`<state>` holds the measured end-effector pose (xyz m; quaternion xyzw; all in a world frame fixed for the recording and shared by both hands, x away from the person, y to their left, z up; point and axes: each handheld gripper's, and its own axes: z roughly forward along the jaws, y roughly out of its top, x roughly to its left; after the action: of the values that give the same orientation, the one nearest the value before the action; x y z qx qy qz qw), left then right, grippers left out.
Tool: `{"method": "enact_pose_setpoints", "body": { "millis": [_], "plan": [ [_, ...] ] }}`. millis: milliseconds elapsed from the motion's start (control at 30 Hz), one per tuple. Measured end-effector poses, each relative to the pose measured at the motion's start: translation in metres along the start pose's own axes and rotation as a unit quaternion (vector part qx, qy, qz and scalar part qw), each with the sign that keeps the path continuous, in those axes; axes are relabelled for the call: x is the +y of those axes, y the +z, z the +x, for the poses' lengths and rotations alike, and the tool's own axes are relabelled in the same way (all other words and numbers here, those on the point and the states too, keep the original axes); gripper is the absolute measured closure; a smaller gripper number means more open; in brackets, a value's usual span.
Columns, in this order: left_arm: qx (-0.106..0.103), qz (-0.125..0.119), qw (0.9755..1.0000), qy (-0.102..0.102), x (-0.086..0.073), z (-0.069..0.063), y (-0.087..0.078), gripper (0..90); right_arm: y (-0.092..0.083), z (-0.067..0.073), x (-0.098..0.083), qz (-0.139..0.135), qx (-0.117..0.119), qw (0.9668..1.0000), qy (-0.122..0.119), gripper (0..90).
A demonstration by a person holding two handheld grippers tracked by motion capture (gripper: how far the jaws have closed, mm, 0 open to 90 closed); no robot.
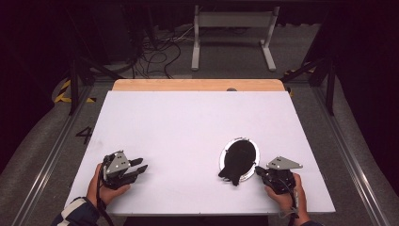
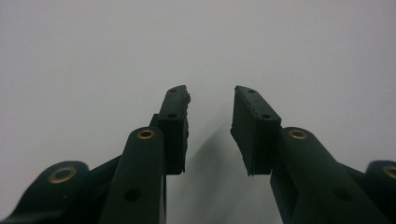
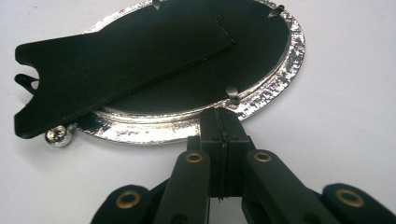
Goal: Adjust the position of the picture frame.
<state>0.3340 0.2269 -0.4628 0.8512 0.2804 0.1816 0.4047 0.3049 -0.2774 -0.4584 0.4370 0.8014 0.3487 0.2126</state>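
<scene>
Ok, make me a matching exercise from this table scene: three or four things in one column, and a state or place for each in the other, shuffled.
Things:
1. left gripper
2. right gripper
3. oval picture frame
4. black stand flap

States:
A. lies back side up on the white table
B. jaws apart, nothing between them
C. jaws shut, tips at the silver rim
D. sticks out past the frame's edge

Pairs: 1-B, 2-C, 3-A, 4-D

white table top (image 1: 188, 127), white stand (image 1: 233, 33), floor cables (image 1: 155, 54)

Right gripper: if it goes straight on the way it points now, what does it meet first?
Probably the silver rim of the oval frame. The shut right gripper points straight at it, tips about touching it.
</scene>
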Motion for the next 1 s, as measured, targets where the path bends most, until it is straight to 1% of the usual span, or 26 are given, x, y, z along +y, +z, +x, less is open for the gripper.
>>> {"method": "enact_pose_setpoints", "body": {
  "millis": [67, 200, 333, 400, 433, 500, 567, 600, 667, 700, 733, 767, 800, 833, 867, 933, 1000],
  "plan": [
    [0.0, -0.001, 1.0, 0.0, 0.0, 0.0, 0.0, 66.0, 0.001, 0.002, 0.002, 0.002, -0.001, 1.0, -0.007, 90.0],
    [0.0, 0.001, 1.0, 0.0, 0.001, 0.0, 0.001, 65.9, 0.005, 0.004, 0.005, 0.001, 0.001, 1.0, -0.008, 90.0],
    [-0.006, 0.001, 1.0, 0.002, 0.004, -0.002, 0.005, 66.1, 0.009, 0.008, 0.009, 0.001, -0.002, 0.9999, -0.01, 90.0],
    [-0.009, 0.002, 1.0, 0.003, 0.006, -0.004, 0.009, 65.2, 0.011, 0.011, 0.01, 0.002, -0.004, 0.9999, -0.012, 90.0],
    [-0.014, 0.002, 0.9999, 0.004, 0.008, -0.007, 0.012, 64.4, 0.011, 0.012, 0.01, 0.002, -0.003, 0.9999, -0.013, 90.0],
    [-0.02, 0.005, 0.9997, 0.011, 0.011, -0.011, 0.017, 63.8, 0.011, 0.015, 0.011, 0.003, 0.005, 0.9999, -0.016, 90.0],
    [-0.029, 0.008, 0.9992, 0.027, 0.017, -0.019, 0.023, 64.2, 0.011, 0.021, 0.011, 0.004, 0.01, 0.9997, -0.023, 90.0],
    [-0.03, 0.008, 0.999, 0.031, 0.019, -0.021, 0.025, 64.6, 0.012, 0.024, 0.012, 0.005, 0.014, 0.9994, -0.031, 90.0],
    [-0.033, 0.008, 0.9985, 0.043, 0.025, -0.027, 0.03, 64.9, 0.014, 0.029, 0.013, 0.004, 0.022, 0.9993, -0.031, 90.0],
    [-0.033, 0.008, 0.9985, 0.043, 0.025, -0.027, 0.03, 65.1, 0.014, 0.029, 0.013, 0.004, 0.022, 0.9993, -0.031, 90.0],
    [-0.039, 0.006, 0.9981, 0.047, 0.032, -0.031, 0.038, 65.2, 0.017, 0.034, 0.017, 0.005, 0.011, 0.9988, -0.048, 90.0],
    [-0.04, 0.007, 0.9979, 0.05, 0.035, -0.032, 0.042, 65.1, 0.018, 0.035, 0.018, 0.005, 0.008, 0.9987, -0.051, 90.0],
    [-0.04, 0.007, 0.9979, 0.05, 0.035, -0.032, 0.042, 65.0, 0.02, 0.034, 0.019, 0.004, 0.007, 0.9989, -0.047, 90.0],
    [-0.042, 0.006, 0.9978, 0.051, 0.04, -0.033, 0.047, 65.0, 0.02, 0.034, 0.019, 0.004, 0.007, 0.9989, -0.047, 90.0],
    [-0.047, 0.004, 0.9975, 0.053, 0.043, -0.034, 0.051, 65.0, 0.021, 0.033, 0.02, 0.004, 0.009, 0.9991, -0.041, 90.0],
    [-0.051, 0.002, 0.9972, 0.055, 0.051, -0.034, 0.059, 64.9, 0.024, 0.03, 0.022, 0.003, 0.009, 0.9994, -0.033, 90.0],
    [-0.058, 0.001, 0.997, 0.051, 0.058, -0.034, 0.066, 64.9, 0.027, 0.029, 0.025, 0.004, 0.003, 0.9994, -0.034, 90.0]
  ]
}}
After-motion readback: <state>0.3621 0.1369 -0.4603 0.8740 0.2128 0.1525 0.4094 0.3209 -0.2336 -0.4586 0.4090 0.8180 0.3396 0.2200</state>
